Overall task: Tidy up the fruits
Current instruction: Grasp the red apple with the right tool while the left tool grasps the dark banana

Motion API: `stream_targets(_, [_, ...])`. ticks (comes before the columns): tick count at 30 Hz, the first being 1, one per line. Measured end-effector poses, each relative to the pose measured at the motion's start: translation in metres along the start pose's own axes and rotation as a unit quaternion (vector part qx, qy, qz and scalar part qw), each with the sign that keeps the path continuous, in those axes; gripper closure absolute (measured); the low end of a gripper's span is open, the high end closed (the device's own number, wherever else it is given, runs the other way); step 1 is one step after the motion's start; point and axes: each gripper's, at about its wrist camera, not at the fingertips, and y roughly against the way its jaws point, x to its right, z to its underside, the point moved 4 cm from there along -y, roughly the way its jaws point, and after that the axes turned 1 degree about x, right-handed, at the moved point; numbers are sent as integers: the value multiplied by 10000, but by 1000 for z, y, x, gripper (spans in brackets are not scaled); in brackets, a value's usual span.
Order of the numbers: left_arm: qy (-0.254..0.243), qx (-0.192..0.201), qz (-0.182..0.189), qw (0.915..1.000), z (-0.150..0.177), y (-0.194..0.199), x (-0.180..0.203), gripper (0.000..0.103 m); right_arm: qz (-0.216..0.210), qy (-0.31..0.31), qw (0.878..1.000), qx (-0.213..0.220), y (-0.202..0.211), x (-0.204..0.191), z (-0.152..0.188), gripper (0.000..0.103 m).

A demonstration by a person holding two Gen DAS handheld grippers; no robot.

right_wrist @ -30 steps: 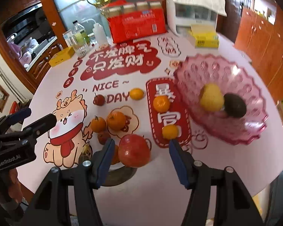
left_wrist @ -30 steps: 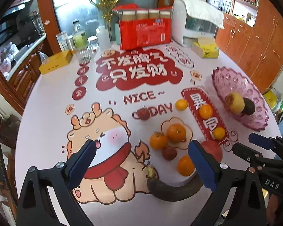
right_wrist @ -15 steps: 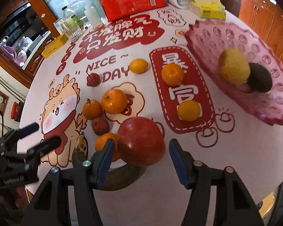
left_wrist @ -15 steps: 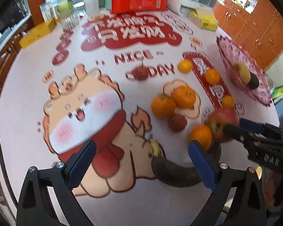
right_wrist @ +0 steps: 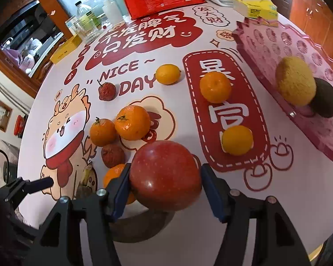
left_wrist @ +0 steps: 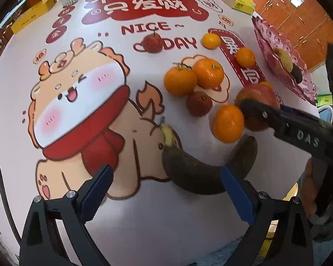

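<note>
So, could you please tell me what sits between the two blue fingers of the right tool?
The red apple sits between the right tool's fingers, whose jaws are opening. It shows best in the right wrist view, above the dark banana.

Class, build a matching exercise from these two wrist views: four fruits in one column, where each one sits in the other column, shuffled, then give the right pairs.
Fruits
1. red apple
2. yellow round fruit
3. dark banana
4. lychee with a stem

Places
A. in the pink dish
B. beside the printed word DAY
C. between the fingers of the right gripper
D. lying curved in front of the left gripper

Pairs: 1-C, 2-A, 3-D, 4-B
</note>
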Motion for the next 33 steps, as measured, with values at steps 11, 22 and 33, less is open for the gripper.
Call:
stream_targets(11, [419,-181,1,9990,3,-8,10,8,-203,342,9990,-205,-5,4,-5,44])
stream_targets(22, [2074,-439,-53,9773,16,-23,11,22,-356,1100,9925,-401,6,13,1,44])
stream_targets(33, [3668,-309,-149,9297,27,-33,21,47,-578,1904,9795,-307,30,20,-2,44])
